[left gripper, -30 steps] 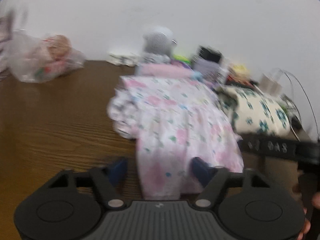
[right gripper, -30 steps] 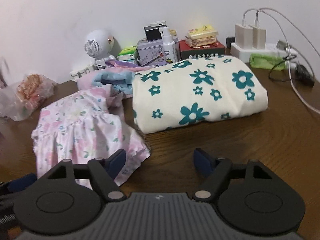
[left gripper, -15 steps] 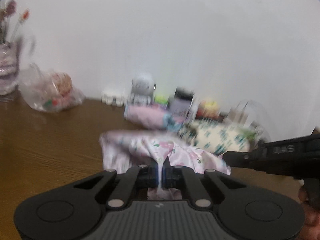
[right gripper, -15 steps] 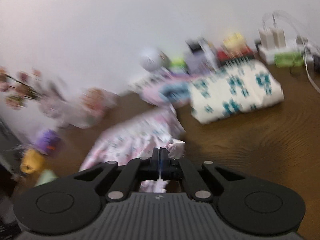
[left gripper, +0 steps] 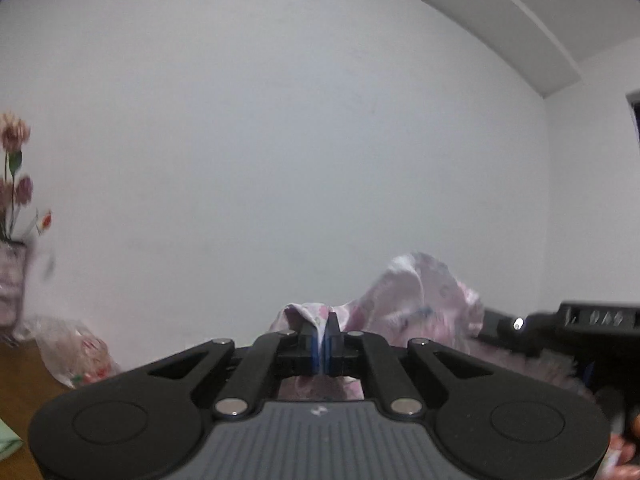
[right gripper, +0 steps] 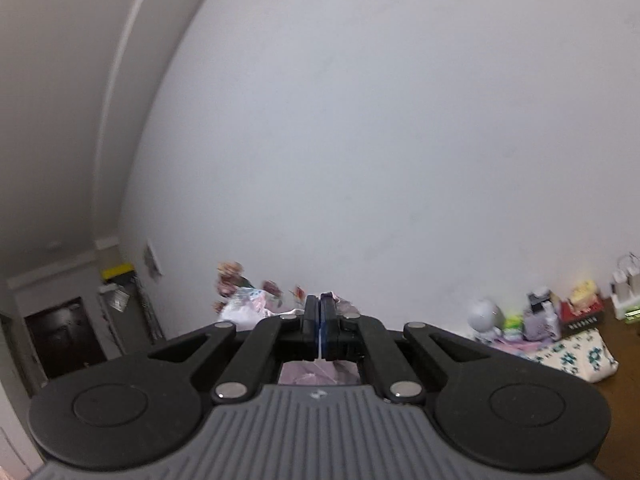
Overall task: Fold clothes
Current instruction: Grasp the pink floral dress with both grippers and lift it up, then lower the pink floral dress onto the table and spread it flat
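A second ago the pink floral dress (left gripper: 424,304) lay spread on the brown table (right gripper: 624,412) with both tools open over its near edge; now the left gripper (left gripper: 322,334) and the right gripper (right gripper: 321,330) are each clamped on a pinch of its fabric. Both cameras have swung up to the bare wall, so the dress has been lifted and hangs between the tools, right of the flower vase (left gripper: 12,240). I judge it is being held up to shake flat before folding, while the folded flowered bundle (right gripper: 576,356) rests far right.

Both wrist views tilted up at white wall (left gripper: 280,140) (table edge low).
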{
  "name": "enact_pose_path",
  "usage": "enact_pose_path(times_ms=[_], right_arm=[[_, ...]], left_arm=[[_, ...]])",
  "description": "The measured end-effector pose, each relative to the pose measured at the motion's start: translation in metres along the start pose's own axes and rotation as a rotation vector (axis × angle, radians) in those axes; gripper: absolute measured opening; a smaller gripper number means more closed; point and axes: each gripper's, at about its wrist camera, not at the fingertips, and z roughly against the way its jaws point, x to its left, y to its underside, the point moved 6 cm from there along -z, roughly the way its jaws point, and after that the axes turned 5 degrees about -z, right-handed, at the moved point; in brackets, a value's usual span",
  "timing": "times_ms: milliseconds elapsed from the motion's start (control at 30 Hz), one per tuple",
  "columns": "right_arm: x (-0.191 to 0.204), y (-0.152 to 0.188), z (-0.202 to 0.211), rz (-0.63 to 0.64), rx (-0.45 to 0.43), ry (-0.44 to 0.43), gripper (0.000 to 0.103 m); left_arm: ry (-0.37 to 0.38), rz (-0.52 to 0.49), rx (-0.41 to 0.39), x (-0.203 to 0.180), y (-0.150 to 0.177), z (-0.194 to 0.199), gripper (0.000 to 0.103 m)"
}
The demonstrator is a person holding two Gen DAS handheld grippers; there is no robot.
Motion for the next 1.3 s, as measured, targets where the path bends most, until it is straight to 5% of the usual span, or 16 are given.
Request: enact_pose_path(times_ms=[133, 200, 267, 300, 367, 400, 433, 500, 700, 833, 1067, 1100, 1167, 1233, 1300], right_arm=[[-0.030, -0.007, -0.025, 0.023, 0.006, 0.139, 0.000], [-0.069, -0.005, -0.061, 0.026, 0.039, 0.280, 0.002], [-0.128, 0.018, -0.106, 0.072, 0.155, 0.529, 0.018], [-0.156, 0.029, -0.126, 0.095, 0.213, 0.653, 0.043], [-0.191, 0.071, -0.130, 0.057, 0.343, 0.756, 0.043], [-0.191, 0.089, -0.121, 0.040, 0.329, 0.670, 0.048], [-0.192, 0.106, -0.109, 0.020, 0.337, 0.650, 0.060], [-0.195, 0.141, -0.087, -0.019, 0.351, 0.610, 0.067], [-0.179, 0.211, -0.039, 0.001, 0.483, 0.545, 0.067], [-0.140, 0.244, -0.016, 0.055, 0.560, 0.434, 0.067], [-0.101, 0.281, -0.017, 0.209, 0.618, 0.328, 0.067], [-0.102, 0.285, -0.018, 0.219, 0.628, 0.336, 0.063], [-0.105, 0.291, -0.019, 0.244, 0.645, 0.356, 0.043], [-0.109, 0.295, -0.019, 0.274, 0.659, 0.380, 0.020], [-0.118, 0.291, -0.017, 0.274, 0.666, 0.398, 0.018]], left_arm=[[-0.125, -0.050, 0.102, 0.012, 0.026, -0.054, 0.002], [-0.198, -0.106, 0.226, 0.026, 0.061, -0.100, 0.010], [-0.284, -0.161, 0.406, 0.044, 0.108, -0.141, 0.011], [-0.319, -0.187, 0.492, 0.052, 0.130, -0.153, 0.009], [-0.277, -0.201, 0.582, 0.057, 0.164, -0.146, 0.016], [-0.227, -0.181, 0.598, 0.058, 0.175, -0.136, 0.019], [-0.175, -0.160, 0.614, 0.059, 0.186, -0.126, 0.028], [-0.144, -0.133, 0.647, 0.060, 0.202, -0.099, 0.045], [-0.093, -0.205, 0.663, 0.039, 0.232, -0.020, 0.067], [-0.132, -0.269, 0.689, 0.033, 0.254, -0.004, 0.067], [-0.195, -0.202, 0.720, 0.048, 0.271, 0.003, 0.066], [-0.197, -0.206, 0.733, 0.048, 0.274, 0.005, 0.062], [-0.208, -0.203, 0.767, 0.048, 0.282, 0.007, 0.044], [-0.222, -0.195, 0.762, 0.047, 0.283, 0.011, 0.038], [-0.209, -0.190, 0.771, 0.039, 0.284, 0.015, 0.024]])
